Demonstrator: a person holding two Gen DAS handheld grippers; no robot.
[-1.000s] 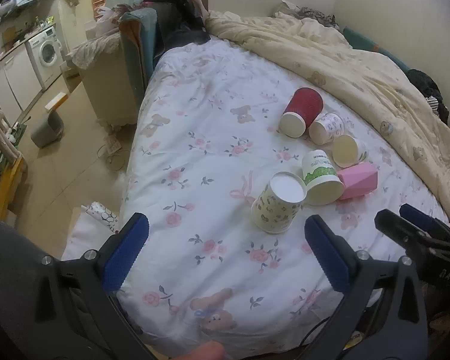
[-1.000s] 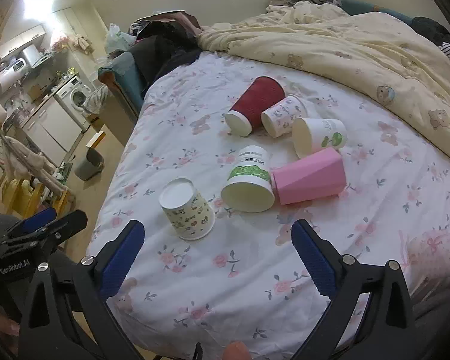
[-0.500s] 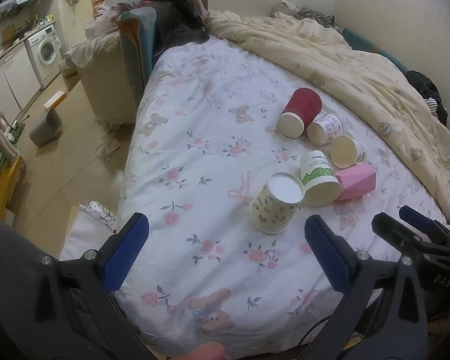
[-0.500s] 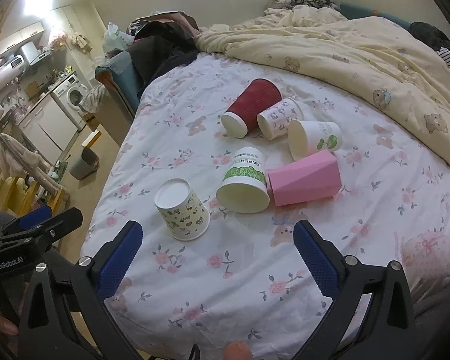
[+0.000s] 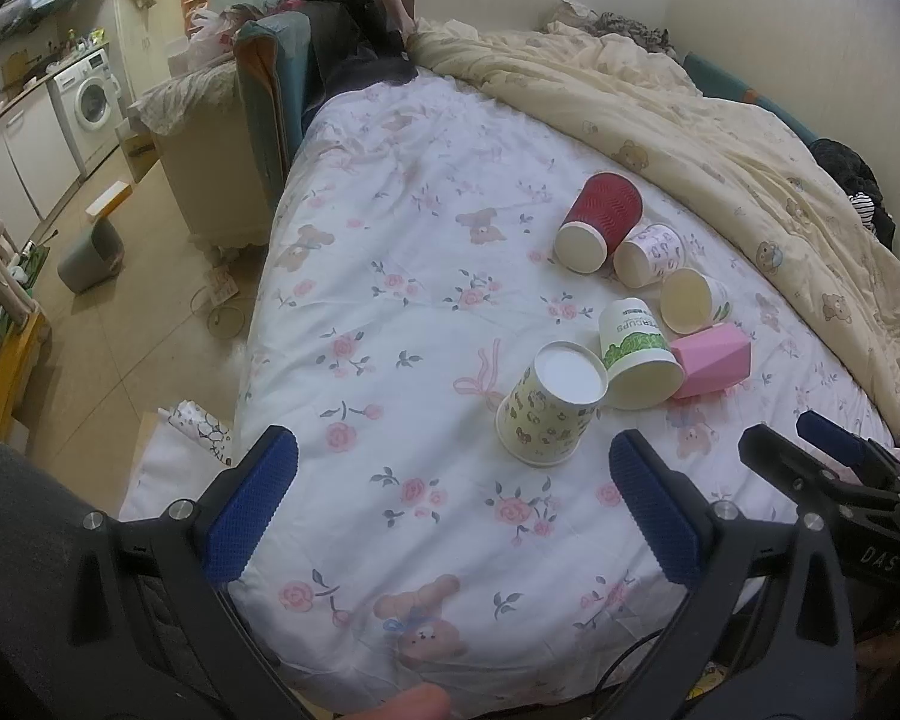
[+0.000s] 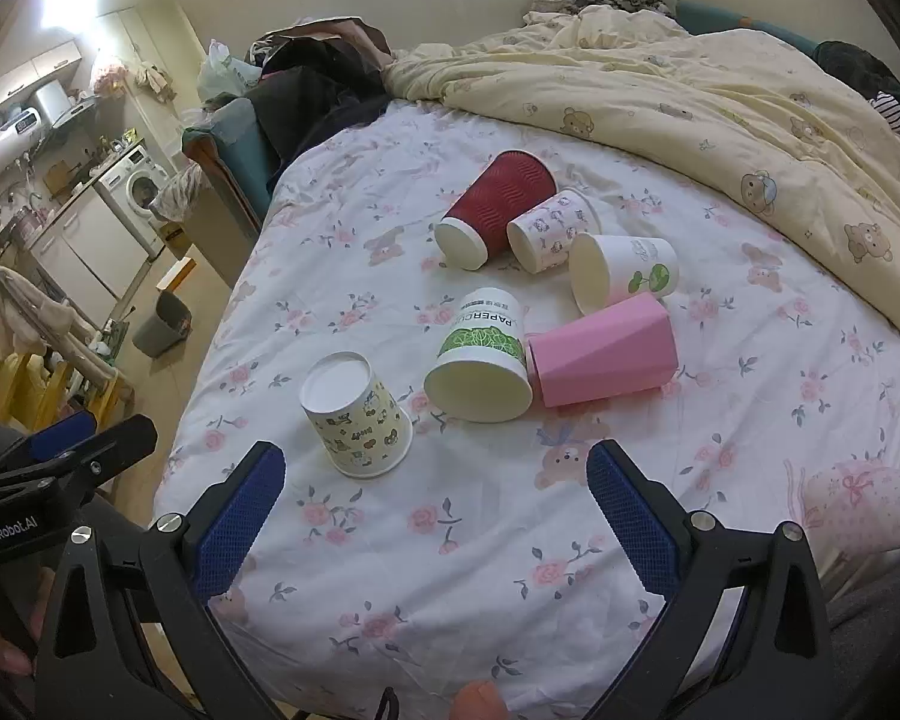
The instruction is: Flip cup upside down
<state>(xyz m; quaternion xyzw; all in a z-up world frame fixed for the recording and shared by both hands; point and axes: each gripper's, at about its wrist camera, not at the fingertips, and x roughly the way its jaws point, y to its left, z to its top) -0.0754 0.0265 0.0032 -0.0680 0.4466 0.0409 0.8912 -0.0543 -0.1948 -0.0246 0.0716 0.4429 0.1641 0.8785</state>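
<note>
I am holding left gripper (image 5: 450, 504) and right gripper (image 6: 432, 510) wide open, empty. Patterned cup (image 6: 357, 414) is sitting inverted just ahead; soft bedsheet (image 6: 450, 552) is risking tipping it.

Six paper cups on the bed (image 6: 510, 540). One stands upside down, the yellow patterned cup (image 6: 357, 420), nearest the bed's foot. Five lie on their sides beyond it: one green-leaf cup (image 6: 480, 360), one pink cup (image 6: 606, 354), one white sprout cup (image 6: 624, 273), one pink-print cup (image 6: 552, 228), one red ribbed cup (image 6: 498, 204).
</note>
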